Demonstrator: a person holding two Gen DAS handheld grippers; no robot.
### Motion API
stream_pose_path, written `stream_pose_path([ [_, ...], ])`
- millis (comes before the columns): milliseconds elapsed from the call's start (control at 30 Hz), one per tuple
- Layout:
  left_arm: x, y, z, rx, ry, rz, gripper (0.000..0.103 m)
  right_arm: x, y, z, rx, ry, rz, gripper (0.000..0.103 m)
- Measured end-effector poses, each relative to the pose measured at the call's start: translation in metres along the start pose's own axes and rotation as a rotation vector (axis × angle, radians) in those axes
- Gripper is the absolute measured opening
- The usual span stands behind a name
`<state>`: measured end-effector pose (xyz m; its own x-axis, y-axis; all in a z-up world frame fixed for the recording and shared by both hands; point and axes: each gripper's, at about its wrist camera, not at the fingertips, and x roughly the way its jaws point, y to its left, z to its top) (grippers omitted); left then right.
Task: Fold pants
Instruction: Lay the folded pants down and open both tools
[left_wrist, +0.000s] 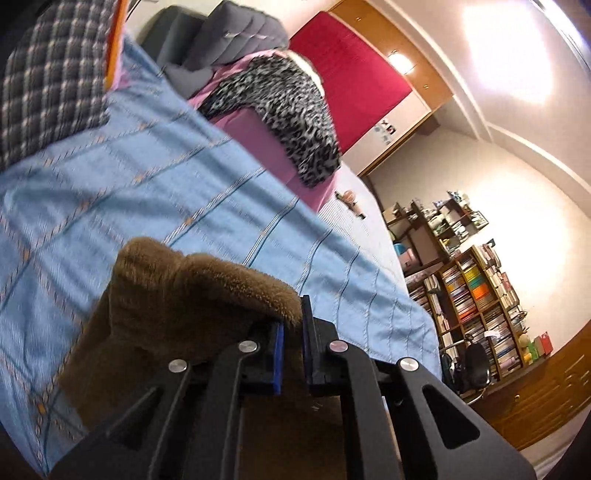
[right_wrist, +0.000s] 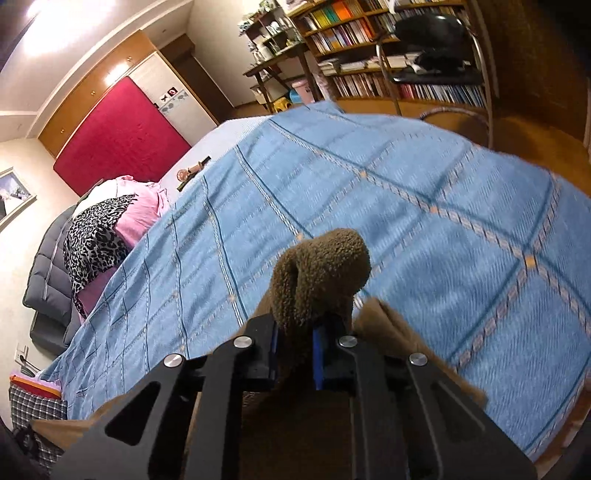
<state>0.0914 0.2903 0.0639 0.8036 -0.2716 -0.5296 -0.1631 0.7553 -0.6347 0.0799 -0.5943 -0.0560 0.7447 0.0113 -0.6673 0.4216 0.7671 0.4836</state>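
Both grippers clamped on the brown fleece pants (left_wrist: 184, 295).
Left gripper (left_wrist: 292, 332) and right gripper (right_wrist: 295, 332) were fully closed, fabric bunched between pads, above blue bedspread (right_wrist: 406, 206).

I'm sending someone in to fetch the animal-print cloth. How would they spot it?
Find the bed with the blue bedspread. At its far end lies a pink pile beside a grey padded cushion. The animal-print cloth drapes over that pile: the only black-and-white spotted fabric there.
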Motion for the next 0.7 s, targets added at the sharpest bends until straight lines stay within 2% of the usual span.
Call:
stream_pose_path([
  [233,0.017,-0.012,0.027,-0.017,0.031,-0.004,0.007,0.026,0.017,0.047,0.011,0.008,0.018,0.013],
  [367,0.012,-0.009,0.023,-0.026,0.022,-0.024,0.007,0.029,0.023,0.059,-0.020,-0.012,0.042,0.013],
  [467,-0.003,0.012,-0.001,-0.037,0.036,-0.015,0.007,0.018,0.009,0.038,-0.022,0.012,0.055,0.013],
  [533,-0.014,0.031,-0.020,-0.054,0.051,0.001,0.007,0.005,-0.005,0.013,-0.024,0.030,0.061,0.013],
  [700,-0.043,0.086,-0.084,-0.115,0.112,0.088,0.007,-0.014,-0.048,-0.049,0.025,0.119,0.021,0.013],
])
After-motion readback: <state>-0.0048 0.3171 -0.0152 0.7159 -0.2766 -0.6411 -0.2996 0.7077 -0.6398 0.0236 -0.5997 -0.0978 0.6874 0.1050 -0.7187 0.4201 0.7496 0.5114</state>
